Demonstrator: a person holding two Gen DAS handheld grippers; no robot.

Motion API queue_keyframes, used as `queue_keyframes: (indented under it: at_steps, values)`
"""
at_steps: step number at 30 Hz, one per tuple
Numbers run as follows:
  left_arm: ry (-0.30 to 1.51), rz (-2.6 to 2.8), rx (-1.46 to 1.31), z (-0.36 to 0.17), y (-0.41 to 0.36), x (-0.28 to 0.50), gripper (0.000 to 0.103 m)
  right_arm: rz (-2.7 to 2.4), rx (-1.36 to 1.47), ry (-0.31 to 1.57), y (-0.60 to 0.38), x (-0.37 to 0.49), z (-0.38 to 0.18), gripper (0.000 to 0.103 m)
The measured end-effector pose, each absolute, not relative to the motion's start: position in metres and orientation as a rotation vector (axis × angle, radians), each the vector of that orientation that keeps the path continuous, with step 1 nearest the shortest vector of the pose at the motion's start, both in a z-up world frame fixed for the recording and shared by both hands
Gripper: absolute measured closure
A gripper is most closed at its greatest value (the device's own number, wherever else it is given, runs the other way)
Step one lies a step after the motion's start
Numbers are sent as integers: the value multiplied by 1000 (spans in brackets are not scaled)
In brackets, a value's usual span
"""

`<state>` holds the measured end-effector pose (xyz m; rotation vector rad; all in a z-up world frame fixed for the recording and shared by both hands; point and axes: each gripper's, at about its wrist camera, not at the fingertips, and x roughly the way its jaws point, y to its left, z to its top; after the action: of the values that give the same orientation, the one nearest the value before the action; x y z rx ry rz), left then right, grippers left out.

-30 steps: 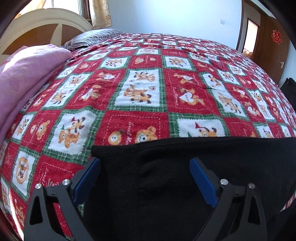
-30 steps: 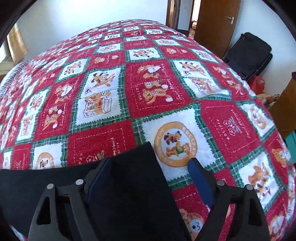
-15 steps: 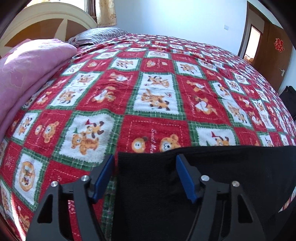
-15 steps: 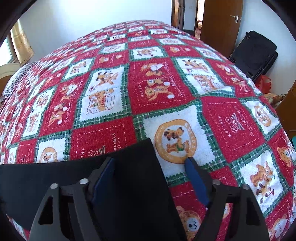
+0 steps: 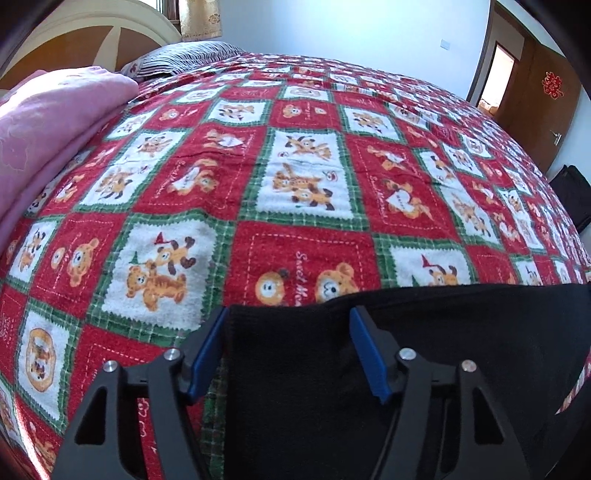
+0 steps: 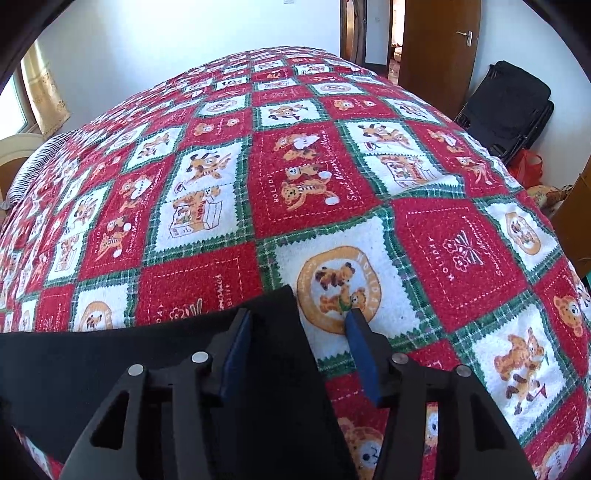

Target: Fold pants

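A bed with a red, white and green bear-patterned bedspread (image 5: 303, 192) fills the room, daylight bright on its pale walls (image 5: 351, 26). At ten o'clock lie a pink blanket (image 5: 48, 136) and a striped pillow (image 5: 184, 57) against a curved headboard (image 5: 85, 40). At two o'clock stand a brown door (image 6: 436, 40) and a black folded chair (image 6: 513, 110).

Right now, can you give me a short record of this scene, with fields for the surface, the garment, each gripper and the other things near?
surface: bed with red, white and green bear-print blanket
garment: black pants, lying flat on the near part of the blanket
left gripper: closing astride one corner of the pants, pads not yet pressing
right gripper: closing astride the other corner, pads not yet pressing
nearby: pink quilt, striped pillow, folded black chair
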<state>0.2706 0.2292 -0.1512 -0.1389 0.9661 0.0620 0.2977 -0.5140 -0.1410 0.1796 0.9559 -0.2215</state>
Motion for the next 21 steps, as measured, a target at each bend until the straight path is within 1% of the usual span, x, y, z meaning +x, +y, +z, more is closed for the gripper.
queue_keyframes:
  at_steps: [1,2,3,4,5,6,7,8,12,13,14,15,16,17,18,19,20,21]
  values:
    - [961,64,-127,-149,229,270,51,-218,175,956,-513,297,-141,49]
    - [955,57,-120,-148,228,269,57,-211,172,957,-513,297,-140,50]
    - [950,32,-127,-146,228,268,70,-207,171,958,-513,296,-139,52]
    - [945,14,-138,-144,228,267,79,-203,168,958,-513,295,-138,56]
    - [940,8,-140,-143,227,267,82,-197,169,955,-513,294,-136,64]
    - [933,5,-136,-141,226,266,83,-187,174,949,-513,293,-135,69]
    - [929,2,-129,-141,225,266,85,-172,178,942,-512,292,-132,84]
    - [926,4,-126,-140,225,267,85,-166,174,940,-510,292,-131,87]
    - [937,5,-113,-145,223,270,85,-179,166,944,-509,299,-132,86]
    - [937,5,-109,-146,222,271,83,-181,171,943,-510,301,-132,81]
    - [935,8,-109,-147,223,270,82,-178,175,945,-511,304,-133,74]
    - [934,4,-111,-147,223,271,81,-169,178,949,-511,307,-135,71]
    - [935,7,-106,-148,223,271,75,-168,172,951,-510,309,-136,68]
    - [936,11,-102,-148,223,271,74,-168,159,954,-508,312,-138,67]
    - [938,3,-106,-148,224,271,76,-193,155,943,-508,313,-138,67]
    - [936,-7,-108,-147,224,270,81,-197,158,944,-507,314,-138,67]
    - [931,-22,-105,-146,223,269,87,-201,166,944,-508,313,-137,72]
    - [924,-22,-91,-143,221,268,88,-195,178,946,-507,312,-135,77]
